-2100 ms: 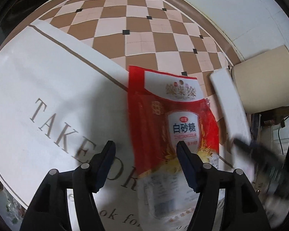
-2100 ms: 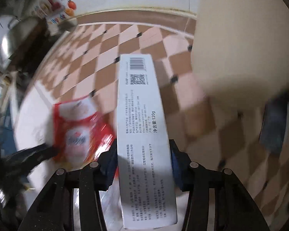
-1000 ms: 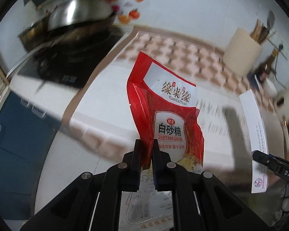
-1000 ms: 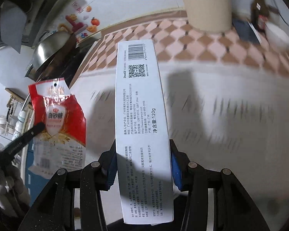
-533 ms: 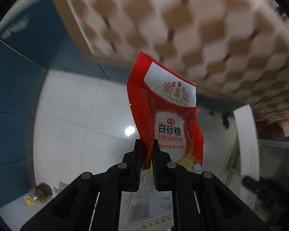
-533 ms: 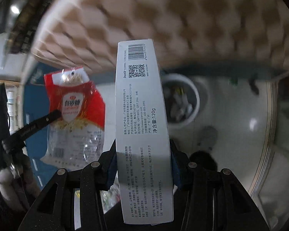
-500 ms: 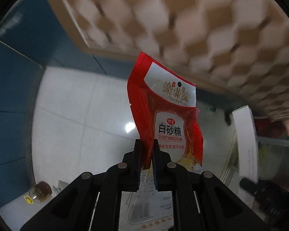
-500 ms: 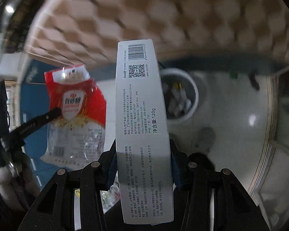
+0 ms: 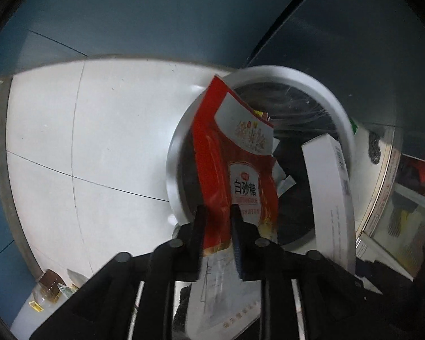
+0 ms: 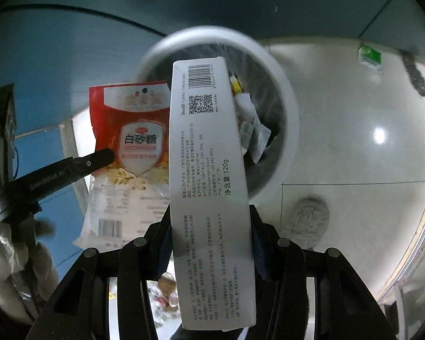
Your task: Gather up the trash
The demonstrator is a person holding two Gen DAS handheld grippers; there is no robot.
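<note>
Both claws have dropped steeply over the bin (image 10: 286, 107): left claw (image 9: 216, 212) opening around the sugar bag (image 9: 235, 170), right claw (image 10: 209, 226) clamping the box (image 10: 206, 147).

The white box (image 10: 209, 175) hides much of the trash bin (image 10: 286, 107) interior. The sugar bag (image 9: 235, 170) brand lettering is blurred, its lower end cut off by the frame.

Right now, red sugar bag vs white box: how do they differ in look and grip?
The red sugar bag is a soft, crumpled pouch with a clear lower part; the white box is a rigid long carton with barcode and QR code. The left gripper has its jaws opening, a gap showing beside the bag; the right gripper is clamped on the box's sides. Both hang over the white bin.
</note>
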